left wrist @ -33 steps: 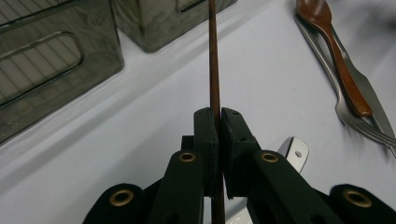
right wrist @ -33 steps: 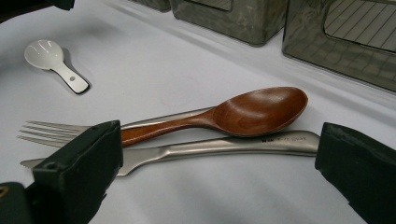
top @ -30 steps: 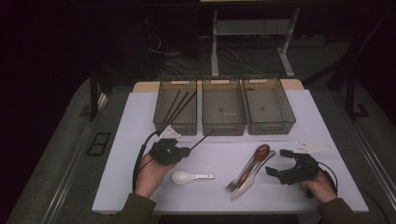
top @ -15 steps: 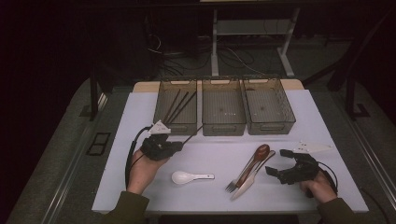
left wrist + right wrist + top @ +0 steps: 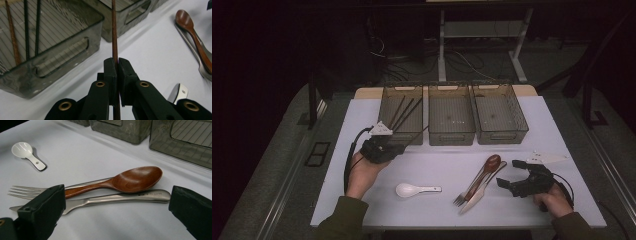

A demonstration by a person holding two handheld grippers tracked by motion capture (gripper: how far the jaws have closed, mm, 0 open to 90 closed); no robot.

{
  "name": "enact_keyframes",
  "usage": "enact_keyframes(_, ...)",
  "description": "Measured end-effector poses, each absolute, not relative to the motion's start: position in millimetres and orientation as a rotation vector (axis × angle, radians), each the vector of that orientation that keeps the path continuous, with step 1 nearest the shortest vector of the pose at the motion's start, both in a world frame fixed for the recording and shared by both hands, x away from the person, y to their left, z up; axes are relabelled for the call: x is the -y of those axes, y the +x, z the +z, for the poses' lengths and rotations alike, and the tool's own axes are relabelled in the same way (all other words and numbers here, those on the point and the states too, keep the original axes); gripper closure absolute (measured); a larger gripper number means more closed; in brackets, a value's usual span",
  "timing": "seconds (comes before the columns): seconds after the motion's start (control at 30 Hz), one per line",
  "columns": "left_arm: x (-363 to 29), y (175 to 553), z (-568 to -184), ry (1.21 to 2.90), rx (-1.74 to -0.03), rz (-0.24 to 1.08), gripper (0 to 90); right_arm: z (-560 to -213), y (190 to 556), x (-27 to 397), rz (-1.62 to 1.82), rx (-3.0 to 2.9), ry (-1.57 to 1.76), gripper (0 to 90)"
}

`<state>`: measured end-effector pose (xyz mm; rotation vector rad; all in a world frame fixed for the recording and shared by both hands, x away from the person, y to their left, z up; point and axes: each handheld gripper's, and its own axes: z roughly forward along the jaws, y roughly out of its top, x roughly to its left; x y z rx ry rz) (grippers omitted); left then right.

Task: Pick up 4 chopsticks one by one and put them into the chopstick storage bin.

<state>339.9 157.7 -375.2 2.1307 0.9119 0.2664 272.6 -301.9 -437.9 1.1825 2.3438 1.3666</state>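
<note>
Left gripper (image 5: 388, 146) with chopstick (image 5: 114, 47) now nearer left bin (image 5: 401, 131), spoon (image 5: 417, 190) behind.

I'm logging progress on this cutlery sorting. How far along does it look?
Done: three chopsticks lie in the left bin. In hand: the left gripper is shut on a brown chopstick, beside that bin. Left: the white spoon, wooden spoon, fork and knife lie on the table; the right gripper sits open beside them. The middle bin and right bin look empty.
</note>
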Motion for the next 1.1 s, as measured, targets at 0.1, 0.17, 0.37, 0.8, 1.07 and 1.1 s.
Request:
enact_keyframes(0.1,-159.8,344.3,-373.0,2.122,-0.917,0.275,84.5,-438.3,272.6,301.6,1.368,-2.341,1.182,0.8)
enact_keyframes(0.17,-160.7,347.3,-371.5,2.111,-0.921,0.275,84.5,-438.3,272.6,301.7,1.367,-2.341,1.183,0.8)
enact_keyframes(0.37,-160.5,356.9,-364.8,2.104,-0.915,0.291,84.5,-438.1,272.5,301.9,1.365,-2.344,1.182,0.8)
enact_keyframes(0.8,-160.0,383.3,-348.1,2.079,-0.916,0.32,84.5,-438.2,272.4,301.9,1.367,-2.344,1.183,0.8)
enact_keyframes(1.07,-157.1,404.6,-338.4,2.08,-0.919,0.346,84.5,-438.4,272.5,302.0,1.371,-2.339,1.186,0.8)
enact_keyframes(1.1,-156.5,407.7,-337.3,2.081,-0.915,0.35,84.5,-438.3,272.5,302.1,1.372,-2.34,1.186,0.8)
